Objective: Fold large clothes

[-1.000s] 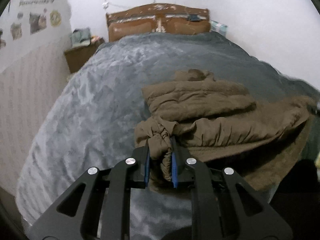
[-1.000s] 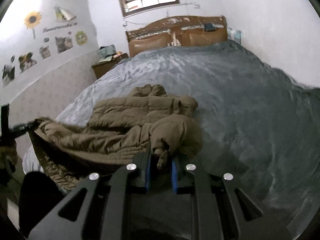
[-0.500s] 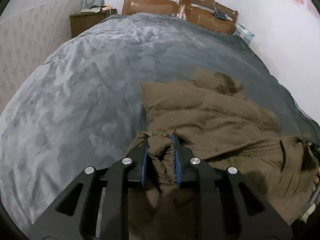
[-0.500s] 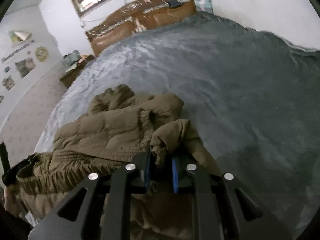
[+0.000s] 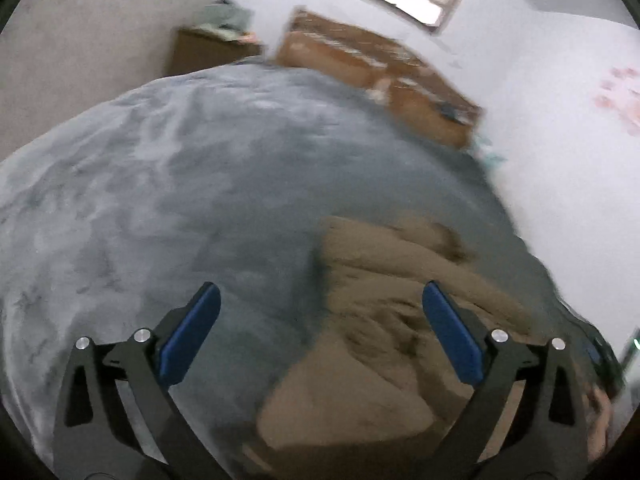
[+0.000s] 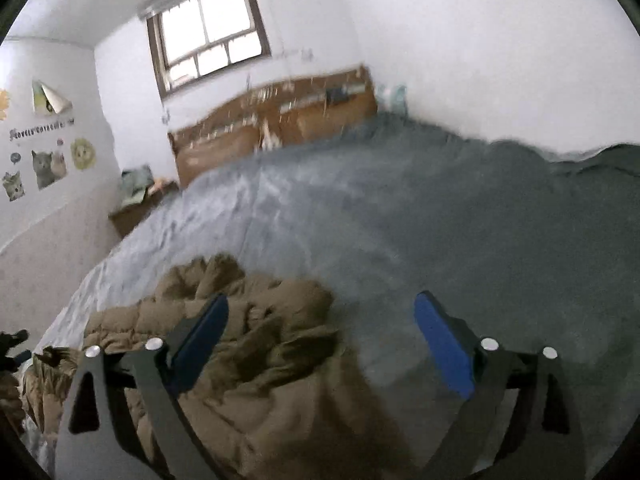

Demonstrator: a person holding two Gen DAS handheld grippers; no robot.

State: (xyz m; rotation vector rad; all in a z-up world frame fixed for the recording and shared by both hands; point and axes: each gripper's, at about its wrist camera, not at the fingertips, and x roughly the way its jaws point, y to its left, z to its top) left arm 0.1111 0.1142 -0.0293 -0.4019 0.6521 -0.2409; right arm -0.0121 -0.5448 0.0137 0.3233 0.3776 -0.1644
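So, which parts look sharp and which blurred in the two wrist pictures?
Left wrist view: the tongs are sharp, while the brown coat, grey bedspread and headboard are smeared by motion. Right wrist view: tongs crisp, coat and bedspread blurred, bright window washed out.

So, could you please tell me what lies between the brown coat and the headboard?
Only bare grey blanket lies between the coat and the headboard; the right wrist view shows this best, the left agrees.
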